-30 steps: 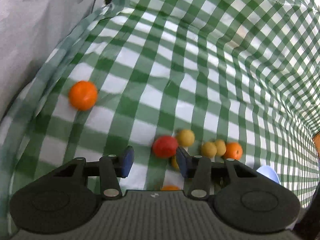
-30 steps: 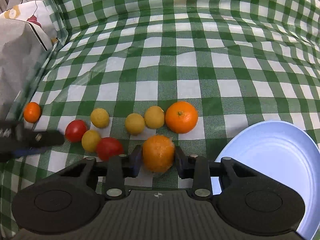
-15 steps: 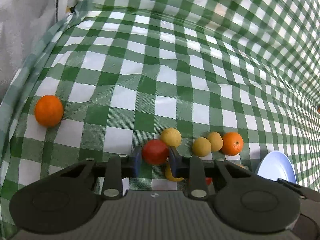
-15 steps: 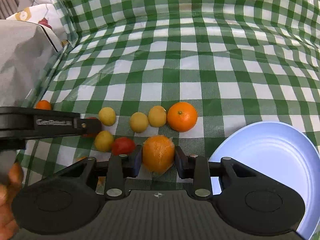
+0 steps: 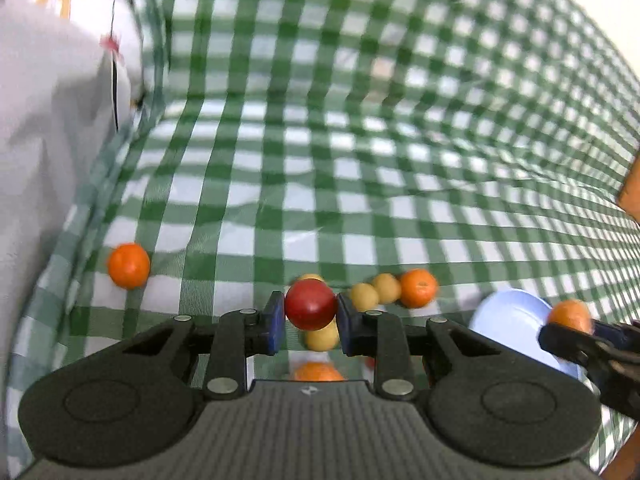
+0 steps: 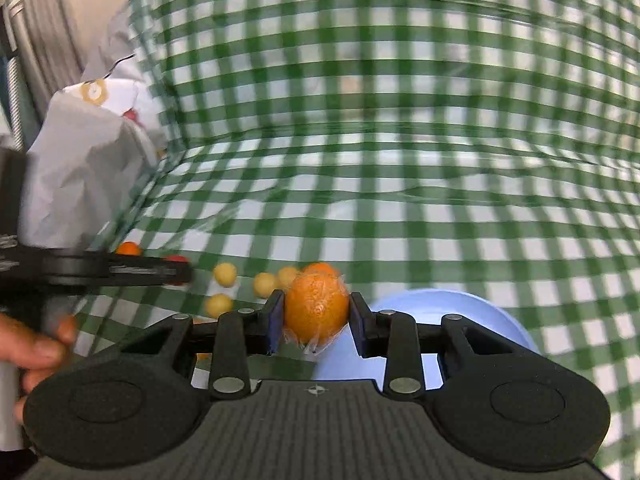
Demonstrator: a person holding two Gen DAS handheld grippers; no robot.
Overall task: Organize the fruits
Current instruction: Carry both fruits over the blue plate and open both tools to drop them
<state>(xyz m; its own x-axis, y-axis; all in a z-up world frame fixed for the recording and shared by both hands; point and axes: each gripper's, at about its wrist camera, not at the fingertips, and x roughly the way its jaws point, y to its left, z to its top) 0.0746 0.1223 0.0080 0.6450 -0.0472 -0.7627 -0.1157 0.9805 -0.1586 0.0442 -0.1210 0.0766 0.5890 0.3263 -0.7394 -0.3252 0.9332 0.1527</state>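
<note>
The left gripper (image 5: pixel 311 317) pinches a red fruit (image 5: pixel 310 305); the right gripper (image 6: pixel 316 318) pinches a wrapped orange (image 6: pixel 317 307) at the blue plate's (image 6: pixel 460 306) near-left rim. Beyond lie yellow fruits (image 6: pixel 225 274) and a small orange (image 5: pixel 129 265) near the cloth's left edge, then open checked tablecloth (image 5: pixel 360 160).

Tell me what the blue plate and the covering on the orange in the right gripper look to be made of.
Blue plate: probably plastic, smooth, uniform matte pale blue. Orange in the right gripper: clear plastic film, likely cling wrap; it shows glossy crinkles and a loose tail underneath.
</note>
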